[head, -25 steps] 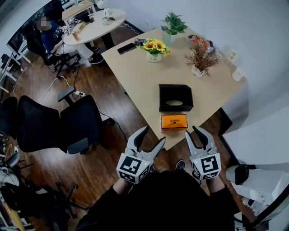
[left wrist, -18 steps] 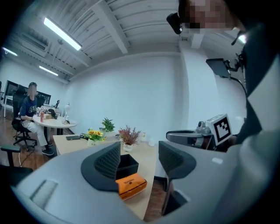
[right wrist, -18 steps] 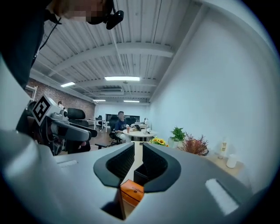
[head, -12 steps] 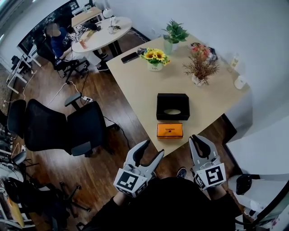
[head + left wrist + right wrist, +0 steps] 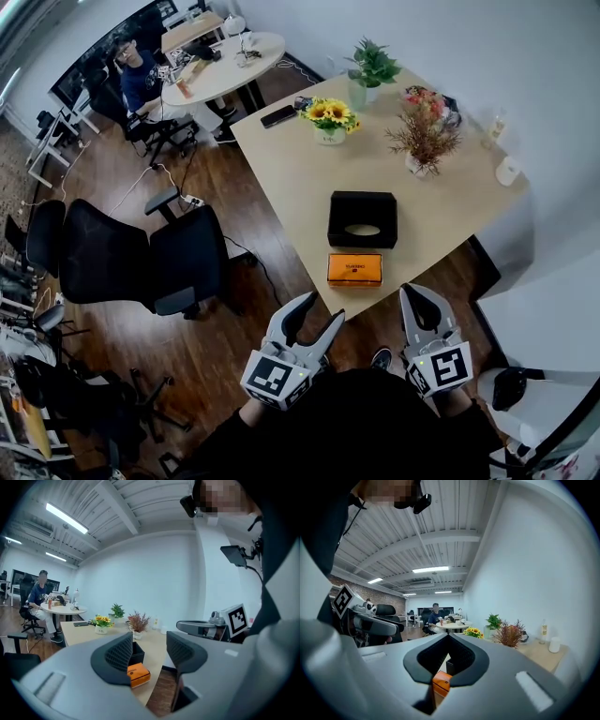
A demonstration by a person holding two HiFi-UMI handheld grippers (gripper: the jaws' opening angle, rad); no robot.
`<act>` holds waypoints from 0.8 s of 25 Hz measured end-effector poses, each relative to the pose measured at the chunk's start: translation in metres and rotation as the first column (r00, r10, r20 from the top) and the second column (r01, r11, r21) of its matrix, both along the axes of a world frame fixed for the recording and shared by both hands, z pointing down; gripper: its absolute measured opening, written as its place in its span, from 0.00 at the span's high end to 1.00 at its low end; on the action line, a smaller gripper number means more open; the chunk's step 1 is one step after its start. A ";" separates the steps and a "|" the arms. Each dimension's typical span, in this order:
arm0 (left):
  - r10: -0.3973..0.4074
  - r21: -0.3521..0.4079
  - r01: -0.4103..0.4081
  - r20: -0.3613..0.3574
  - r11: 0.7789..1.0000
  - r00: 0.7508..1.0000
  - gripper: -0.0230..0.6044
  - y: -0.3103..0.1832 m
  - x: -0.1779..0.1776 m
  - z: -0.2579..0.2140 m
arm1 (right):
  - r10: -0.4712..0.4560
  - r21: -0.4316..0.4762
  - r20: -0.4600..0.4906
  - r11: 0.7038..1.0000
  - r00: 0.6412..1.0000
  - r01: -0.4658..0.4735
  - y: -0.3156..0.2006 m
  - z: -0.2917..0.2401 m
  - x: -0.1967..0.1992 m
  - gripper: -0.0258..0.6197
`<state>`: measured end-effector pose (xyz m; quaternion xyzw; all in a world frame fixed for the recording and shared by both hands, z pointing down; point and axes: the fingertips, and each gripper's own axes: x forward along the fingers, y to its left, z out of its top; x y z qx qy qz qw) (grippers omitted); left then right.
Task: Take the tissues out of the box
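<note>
Tissue box [image 5: 363,217], black, sits untouched on the tabletop [image 5: 300,178]; judged at approach stage, left gripper [image 5: 319,310] empty, half-spread, jaws just closing, right gripper [image 5: 419,298] pressed together, both short of it, next move requiring a reach to its top slot.

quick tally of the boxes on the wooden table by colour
black box: 1
orange box: 1
total: 2

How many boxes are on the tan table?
2: the black tissue box mid-table, and the orange box just nearer the person, by the edge. None seems hidden.
</note>
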<state>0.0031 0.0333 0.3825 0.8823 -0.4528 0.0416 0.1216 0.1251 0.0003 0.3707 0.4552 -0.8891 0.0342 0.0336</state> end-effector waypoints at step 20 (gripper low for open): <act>-0.025 -0.006 0.025 0.017 1.000 1.000 0.65 -0.005 0.000 0.005 | -0.034 0.016 -0.026 0.999 0.999 0.034 -0.002 0.004 -0.003 0.96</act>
